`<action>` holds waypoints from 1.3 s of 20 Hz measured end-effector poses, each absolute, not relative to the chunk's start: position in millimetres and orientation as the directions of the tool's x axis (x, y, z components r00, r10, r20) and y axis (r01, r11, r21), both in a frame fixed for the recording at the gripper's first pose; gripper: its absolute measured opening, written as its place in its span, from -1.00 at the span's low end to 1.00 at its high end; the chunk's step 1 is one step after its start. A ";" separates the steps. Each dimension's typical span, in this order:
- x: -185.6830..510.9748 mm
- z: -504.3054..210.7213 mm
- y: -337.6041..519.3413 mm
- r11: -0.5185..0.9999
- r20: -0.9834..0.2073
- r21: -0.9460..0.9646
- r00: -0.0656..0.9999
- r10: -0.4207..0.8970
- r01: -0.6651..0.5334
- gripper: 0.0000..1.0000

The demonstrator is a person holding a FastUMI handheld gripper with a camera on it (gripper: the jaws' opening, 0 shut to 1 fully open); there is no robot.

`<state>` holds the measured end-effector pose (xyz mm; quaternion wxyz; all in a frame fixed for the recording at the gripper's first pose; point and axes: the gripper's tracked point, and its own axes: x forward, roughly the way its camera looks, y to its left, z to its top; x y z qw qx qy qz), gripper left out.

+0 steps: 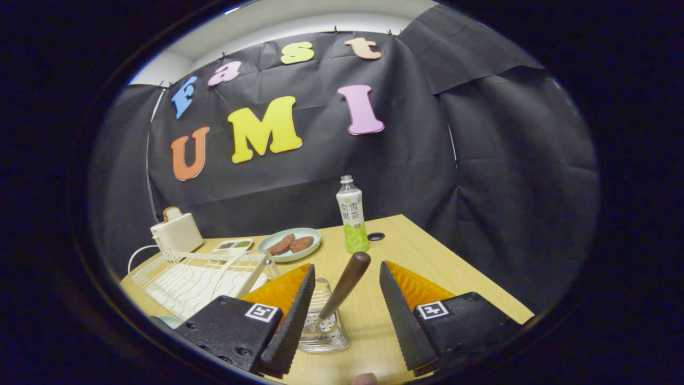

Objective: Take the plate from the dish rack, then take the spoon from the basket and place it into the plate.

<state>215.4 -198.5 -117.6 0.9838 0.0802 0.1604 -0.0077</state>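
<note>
The spoon (344,286) stands tilted in a small clear basket (326,334) on the wooden table; its brown handle leans up and to the right. My gripper (347,267) is open, and the handle's top rises between the two fingertips without either one touching it. The basket sits low between the fingers, close to the left one. A white wire dish rack (197,275) lies to the left of the left finger. A pale curved rim (166,321), perhaps a plate, peeks out beside the left finger's base, mostly hidden.
Beyond the fingers are a light green plate with brown food pieces (291,243), a drink bottle (352,222), a small black ring (375,236), a small tray of condiments (233,245) and a white toaster (176,231) with its cable. The table's right edge (481,272) runs close by.
</note>
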 end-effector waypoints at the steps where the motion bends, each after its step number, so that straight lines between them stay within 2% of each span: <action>1: 217.4 -118.2 -196.8 0.988 -0.322 0.151 0.946 0.012 0.039 0.49; 7: 222.7 -106.2 -193.3 0.986 -0.325 0.151 0.945 -0.016 0.069 -0.18; 11: 221.7 -96.6 -179.6 0.987 -0.323 0.145 0.946 -0.021 0.071 -0.54; 17: 218.3 -61.4 -161.7 0.995 -0.285 0.020 0.955 -0.085 0.095 -0.73; 26: 201.6 4.4 -149.6 0.990 -0.192 -0.049 0.971 -0.141 0.134 -0.78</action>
